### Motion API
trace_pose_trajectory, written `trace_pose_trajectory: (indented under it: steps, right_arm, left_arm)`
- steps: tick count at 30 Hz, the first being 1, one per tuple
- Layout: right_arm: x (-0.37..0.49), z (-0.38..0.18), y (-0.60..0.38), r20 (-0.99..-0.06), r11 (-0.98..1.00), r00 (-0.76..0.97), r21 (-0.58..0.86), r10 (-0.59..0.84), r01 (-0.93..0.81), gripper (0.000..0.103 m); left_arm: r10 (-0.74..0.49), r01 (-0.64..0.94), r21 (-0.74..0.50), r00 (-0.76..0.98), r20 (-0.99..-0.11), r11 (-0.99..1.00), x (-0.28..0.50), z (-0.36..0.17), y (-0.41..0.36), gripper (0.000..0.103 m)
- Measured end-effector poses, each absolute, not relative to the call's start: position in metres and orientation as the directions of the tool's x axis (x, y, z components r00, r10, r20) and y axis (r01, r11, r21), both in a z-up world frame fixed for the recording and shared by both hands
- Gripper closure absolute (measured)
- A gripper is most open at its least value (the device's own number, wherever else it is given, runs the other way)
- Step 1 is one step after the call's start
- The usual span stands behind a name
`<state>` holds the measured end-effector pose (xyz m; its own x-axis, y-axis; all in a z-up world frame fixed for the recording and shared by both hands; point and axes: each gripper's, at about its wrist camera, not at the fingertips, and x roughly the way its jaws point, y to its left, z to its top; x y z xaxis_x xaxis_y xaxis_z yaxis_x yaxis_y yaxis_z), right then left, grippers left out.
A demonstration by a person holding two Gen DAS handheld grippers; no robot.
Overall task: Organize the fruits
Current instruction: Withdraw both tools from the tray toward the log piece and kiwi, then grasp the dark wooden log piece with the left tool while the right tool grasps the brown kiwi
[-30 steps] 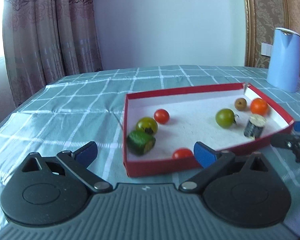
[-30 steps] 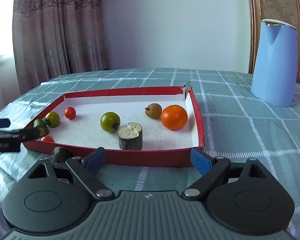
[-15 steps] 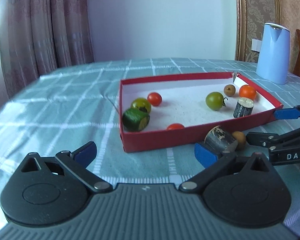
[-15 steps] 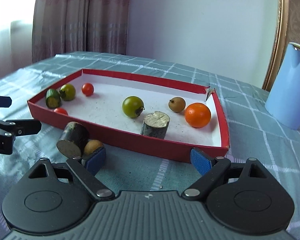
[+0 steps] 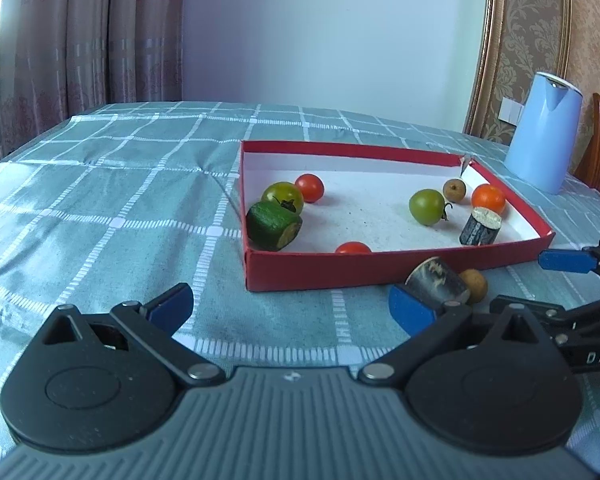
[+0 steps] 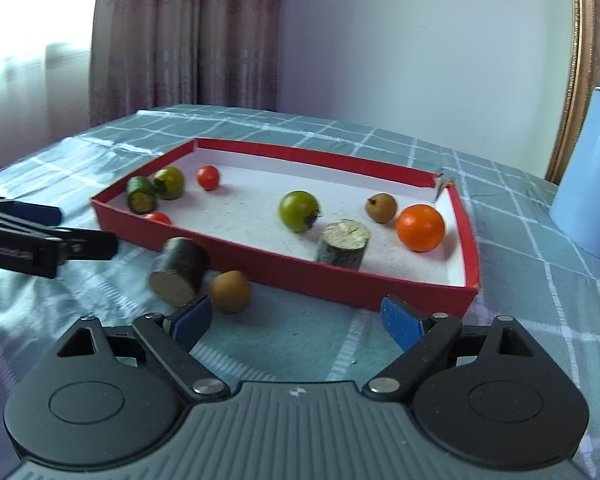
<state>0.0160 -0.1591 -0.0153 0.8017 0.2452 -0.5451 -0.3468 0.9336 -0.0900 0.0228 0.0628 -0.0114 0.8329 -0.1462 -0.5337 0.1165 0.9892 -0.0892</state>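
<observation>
Nearest to us in the left wrist view, our left gripper (image 5: 290, 306) hangs low over the teal checked cloth of the worktop (image 5: 100, 220) with its jaws spread wide and nothing between them. Our right gripper (image 6: 296, 318) is likewise spread wide and pinches nothing; in its own view its left pad sits just in front of a dark cut cylinder (image 6: 180, 270) that lies on its side on the cloth. A small brown round fruit (image 6: 230, 291) lies just beside that cylinder, and both are outside the red tray (image 6: 380, 284), close to its near wall.

Inside the tray, on its white floor, we see a cut cucumber piece (image 5: 274, 226) in the near left corner, with a yellow-green tomato (image 5: 283, 196) touching or almost touching it and a red cherry tomato (image 5: 309, 187) just behind. A second red tomato (image 5: 353, 247) sits against the near wall, half hidden by it. Towards the right side are a green tomato (image 5: 427, 206), a grey upright stub (image 5: 480, 227), a small brown fruit (image 5: 454, 189) and an orange (image 5: 488, 199) near the far right corner.

Beyond the tray, on the worktop's right, stands a light blue kettle (image 5: 542, 154). Curtains (image 5: 88, 40) hang behind on the left.
</observation>
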Motion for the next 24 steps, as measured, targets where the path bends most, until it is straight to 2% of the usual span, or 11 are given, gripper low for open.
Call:
trace_pose_trajectory:
  steps: [3, 11, 12, 13, 15, 18, 21, 24]
  right_arm:
    - [0.024, -0.020, -0.148, -0.566, 0.927, 0.797, -0.141, 0.213, -0.349, 0.011]
    - [0.034, -0.023, -0.125, -0.587, 0.914, 0.778, -0.150, 0.224, -0.376, 0.018]
    - [0.033, -0.023, -0.125, -0.587, 0.913, 0.775, -0.139, 0.235, -0.383, 0.024]
    - [0.032, -0.023, -0.124, -0.589, 0.910, 0.765, -0.115, 0.260, -0.398, 0.039]
    - [0.030, -0.023, -0.124, -0.594, 0.902, 0.743, -0.064, 0.309, -0.427, 0.058]
    - [0.027, -0.023, -0.121, -0.591, 0.898, 0.743, -0.069, 0.314, -0.434, 0.062]
    - [0.028, -0.021, -0.128, -0.592, 0.902, 0.733, -0.021, 0.336, -0.431, 0.078]
    - [0.024, -0.020, -0.138, -0.572, 0.926, 0.768, -0.037, 0.289, -0.376, 0.078]
  left_arm:
    - [-0.147, 0.117, -0.090, 0.834, -0.531, 0.989, 0.023, -0.011, 0.063, 0.000]
    - [-0.163, 0.135, -0.092, 0.821, -0.547, 0.987, 0.023, -0.014, 0.060, 0.000]
    - [-0.163, 0.137, -0.088, 0.820, -0.549, 0.987, 0.023, -0.014, 0.060, 0.000]
    - [-0.158, 0.134, -0.085, 0.821, -0.549, 0.987, 0.023, -0.014, 0.058, 0.000]
    - [-0.159, 0.133, -0.086, 0.821, -0.548, 0.987, 0.022, -0.014, 0.058, 0.000]
    - [-0.157, 0.131, -0.086, 0.820, -0.551, 0.988, 0.021, -0.015, 0.057, 0.000]
    - [-0.150, 0.128, -0.079, 0.821, -0.551, 0.989, 0.020, -0.015, 0.056, 0.000]
    - [-0.145, 0.126, -0.072, 0.823, -0.548, 0.989, 0.020, -0.014, 0.055, 0.000]
